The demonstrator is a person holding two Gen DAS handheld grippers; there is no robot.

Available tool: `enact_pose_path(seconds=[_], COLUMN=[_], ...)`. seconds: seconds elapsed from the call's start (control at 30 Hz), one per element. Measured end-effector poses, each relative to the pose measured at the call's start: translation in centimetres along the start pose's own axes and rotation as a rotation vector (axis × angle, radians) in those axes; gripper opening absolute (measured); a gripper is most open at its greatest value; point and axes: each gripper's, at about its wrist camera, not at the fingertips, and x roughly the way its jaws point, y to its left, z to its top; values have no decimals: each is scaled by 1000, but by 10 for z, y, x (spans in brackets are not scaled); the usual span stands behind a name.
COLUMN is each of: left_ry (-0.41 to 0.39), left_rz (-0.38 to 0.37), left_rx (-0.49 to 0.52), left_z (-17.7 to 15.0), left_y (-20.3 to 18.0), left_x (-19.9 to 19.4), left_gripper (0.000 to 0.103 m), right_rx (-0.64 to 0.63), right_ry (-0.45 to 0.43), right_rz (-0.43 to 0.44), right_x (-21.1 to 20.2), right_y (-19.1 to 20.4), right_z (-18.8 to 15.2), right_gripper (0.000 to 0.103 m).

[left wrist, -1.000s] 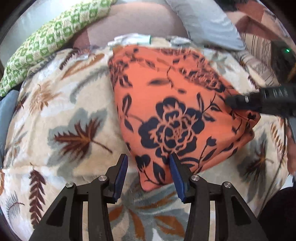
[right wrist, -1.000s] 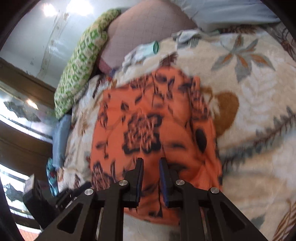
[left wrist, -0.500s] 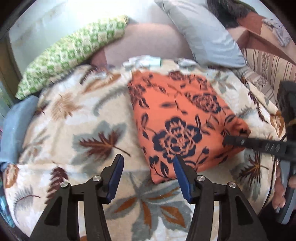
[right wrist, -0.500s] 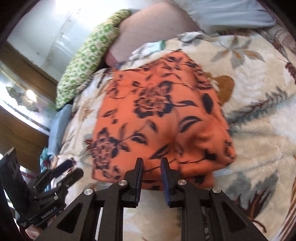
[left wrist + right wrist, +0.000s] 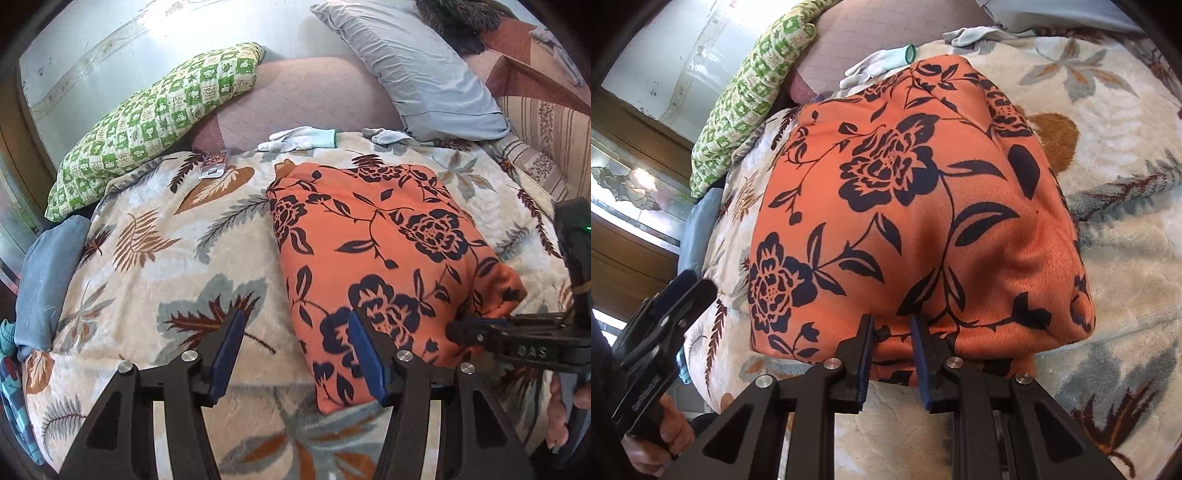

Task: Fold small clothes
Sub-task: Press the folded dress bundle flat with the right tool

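Leaf-print blanket (image 5: pixel 155 258), folded orange floral garment (image 5: pixel 373 243)

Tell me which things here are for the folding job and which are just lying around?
For the job:
- orange flowered cloth, folded on the leaf-print blanket
- left gripper, open
- right gripper, a little open at the cloth's near edge

Just lying about:
- green checked pillow
- grey pillow
- white gloves
- blue cloth
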Motion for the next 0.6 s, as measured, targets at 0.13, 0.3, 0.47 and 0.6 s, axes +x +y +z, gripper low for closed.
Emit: enact_pose_path(seconds=[0.13,0.3,0.47,0.6], left_ry=[1,9,29,26], left_rz=[14,22,33,50], left_rx=[11,15,25,23], left_z=[8,15,22,38], left_y=[-6,-11,-15,-13], left_x=[12,25,40,49], left_gripper=[60,60,60,60], right_rx=[-9,11,106,149], right_ry=[-27,-158,-214,-199], right_rz=[29,31,2,26], right_x=[-11,-37,-45,-42], right_y=[3,-2,-22,-31], right_z=[9,23,34,39], right_gripper=[24,24,24,24])
